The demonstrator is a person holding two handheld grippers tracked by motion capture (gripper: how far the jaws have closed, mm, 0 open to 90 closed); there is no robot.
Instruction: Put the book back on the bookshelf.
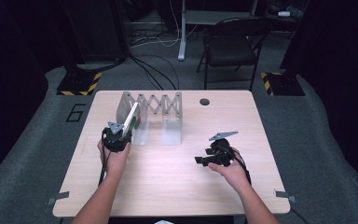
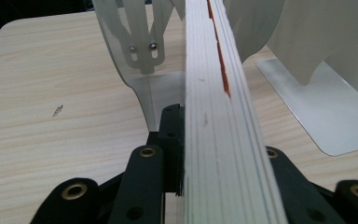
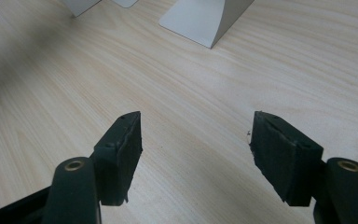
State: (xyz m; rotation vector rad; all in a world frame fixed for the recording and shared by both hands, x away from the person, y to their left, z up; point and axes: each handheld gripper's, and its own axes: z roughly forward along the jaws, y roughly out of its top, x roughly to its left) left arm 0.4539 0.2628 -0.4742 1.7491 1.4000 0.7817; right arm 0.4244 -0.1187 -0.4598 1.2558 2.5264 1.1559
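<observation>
High view: left gripper [image 1: 117,136] fingers grasp a thin white book [image 1: 130,117], tilted at the expanding rack [image 1: 153,108] on the worktop [image 1: 168,177] | right gripper [image 1: 213,156] fingers released, idle | step: likely slotting the book | next: align it between dividers.

Bare forearms, no sleeves; I ran two black handheld grippers.
Left gripper [image 1: 117,135] and right gripper [image 1: 214,154] were each black, topped by a grey three-cornered plate, with a dark cable trailing back along the wrist. In the gripper views I saw black jaw arms with brass-coloured rivets at the pivots and blocky, matte dark pads [image 3: 121,154] with rough edges.
</observation>
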